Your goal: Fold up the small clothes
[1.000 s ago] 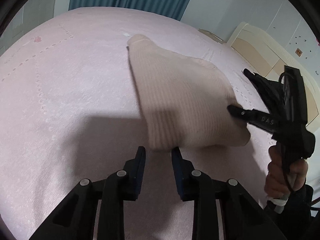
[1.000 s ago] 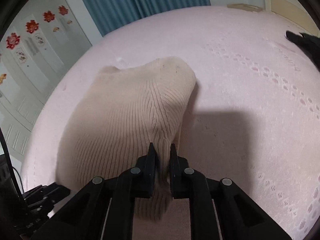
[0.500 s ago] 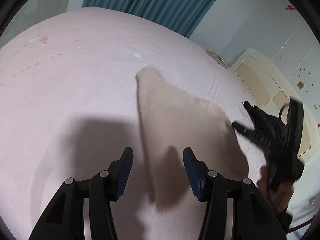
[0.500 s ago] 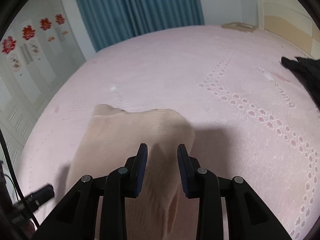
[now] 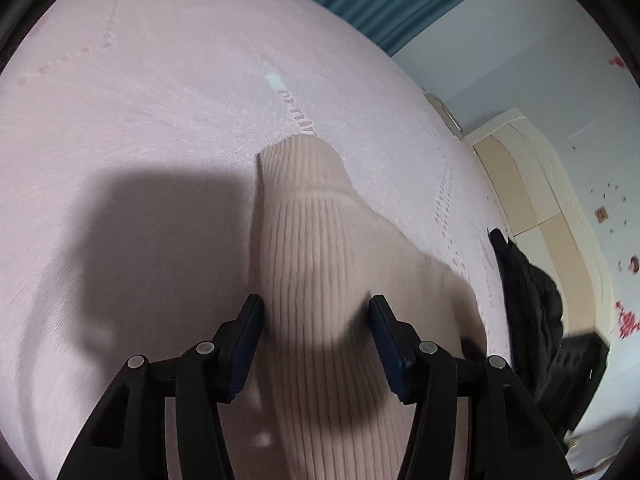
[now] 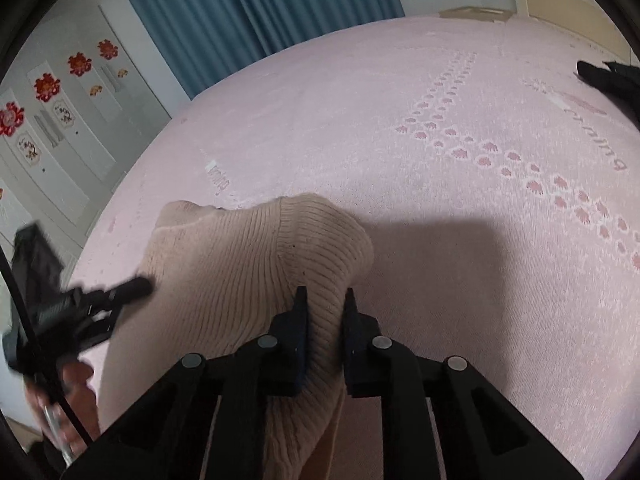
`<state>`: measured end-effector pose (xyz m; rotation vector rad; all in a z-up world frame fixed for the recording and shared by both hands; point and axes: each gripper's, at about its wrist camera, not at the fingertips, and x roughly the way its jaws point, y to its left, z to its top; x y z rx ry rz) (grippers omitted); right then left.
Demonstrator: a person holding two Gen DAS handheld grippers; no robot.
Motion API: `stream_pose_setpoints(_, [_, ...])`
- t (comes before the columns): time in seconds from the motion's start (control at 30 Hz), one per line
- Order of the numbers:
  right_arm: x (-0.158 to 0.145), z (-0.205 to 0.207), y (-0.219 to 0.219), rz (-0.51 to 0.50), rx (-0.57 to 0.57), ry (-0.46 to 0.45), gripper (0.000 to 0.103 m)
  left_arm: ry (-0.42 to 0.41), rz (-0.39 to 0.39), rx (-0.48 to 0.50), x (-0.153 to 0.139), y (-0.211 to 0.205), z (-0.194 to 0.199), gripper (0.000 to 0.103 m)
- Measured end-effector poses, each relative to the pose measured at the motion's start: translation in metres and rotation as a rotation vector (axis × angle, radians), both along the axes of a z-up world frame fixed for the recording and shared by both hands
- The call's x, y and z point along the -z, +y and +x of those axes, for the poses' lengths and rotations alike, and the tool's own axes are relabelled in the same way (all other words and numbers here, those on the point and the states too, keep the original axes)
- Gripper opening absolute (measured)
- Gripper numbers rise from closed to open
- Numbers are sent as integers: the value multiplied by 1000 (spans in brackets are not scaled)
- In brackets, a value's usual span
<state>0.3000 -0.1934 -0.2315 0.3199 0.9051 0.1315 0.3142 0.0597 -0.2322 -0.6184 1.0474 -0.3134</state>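
A beige ribbed knit garment (image 5: 316, 240) lies folded on the pink bedspread (image 5: 140, 100). My left gripper (image 5: 316, 308) is open, its fingers wide apart over the garment's near part. In the right wrist view the same garment (image 6: 240, 264) shows, and my right gripper (image 6: 323, 300) has its jaws partly open, straddling a raised fold of the knit without pinching it. The left gripper (image 6: 120, 292) shows at the garment's left edge in the right wrist view.
A black garment (image 5: 528, 288) lies at the bed's right edge, also in the right wrist view (image 6: 608, 80). Blue curtains (image 6: 248, 12) and a white wardrobe (image 6: 60, 128) stand beyond the bed. A cream headboard (image 5: 532, 200) is to the right.
Both grippers let go of the garment and opened. The left moved over the garment's near end; the right came back down around a fold of it.
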Motion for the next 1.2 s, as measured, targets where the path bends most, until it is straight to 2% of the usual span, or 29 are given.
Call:
stream_pose_setpoints(0.07, [4,1,2,-27,-7,-7,12,3,-25,1,6,0,7,50])
stream_pose_setpoints(0.1, [6,2,2,-36,-5,-6,12,-22,-23,-9,5,-1,8,45])
stream_pose_setpoints(0.17, [8,3,4,-56,0,-9,12,-73,-25,-13,3,-3,5,25])
stream_pose_setpoints(0.2, [8,3,5,-65,1,-13,12,-95,-26,-19,2,-3,3,24])
stream_pose_setpoints(0.33, [8,4,10,-107,7,-14,12,-113,30,-17,3,-10,3,26])
stream_pose_setpoints(0.4, [5,3,11,-121,3,-22,13,-118,78,-20,-3,-15,8,36])
stream_pose_setpoints(0.47, [0,3,7,-108,13,-33,24,-144,141,-27,-12,-14,10,48])
stream_pose_setpoints(0.53, [-1,4,3,-80,18,-39,30,-149,170,-18,-15,-17,18,48])
stream_pose_setpoints(0.6, [1,5,-2,-44,27,-35,30,-119,143,-26,-11,-14,30,48])
stream_pose_setpoints(0.63, [2,7,-3,-31,28,-29,30,-105,129,-36,-8,-13,35,40])
stream_pose_setpoints(0.7, [6,8,-6,-3,28,-31,23,-125,104,-46,-8,-12,36,32])
stream_pose_setpoints(0.73, [6,9,-6,10,23,-32,16,-149,101,-46,-9,-14,33,29])
stream_pose_setpoints(0.83, [0,7,-8,31,29,-68,12,-193,139,-49,-15,-15,22,28])
stream_pose_setpoints(0.9, [-1,7,-6,13,33,-65,13,-193,166,-45,-17,-13,19,30])
stream_pose_setpoints(0.93, [-1,7,-4,-7,33,-59,14,-186,182,-44,-17,-14,19,35])
stream_pose_setpoints(1.0, [-8,5,1,-105,55,-67,18,-195,222,-59,-23,-16,19,38])
stream_pose_setpoints(1.1, [-27,-8,9,-200,83,-177,19,-254,289,-58,-37,-20,12,39])
stream_pose_setpoints(1.13, [-31,-10,10,-210,94,-199,19,-292,304,-54,-44,-22,9,39])
stream_pose_setpoints(1.2, [-31,-11,7,-151,77,-200,19,-337,311,-34,-52,-25,11,38])
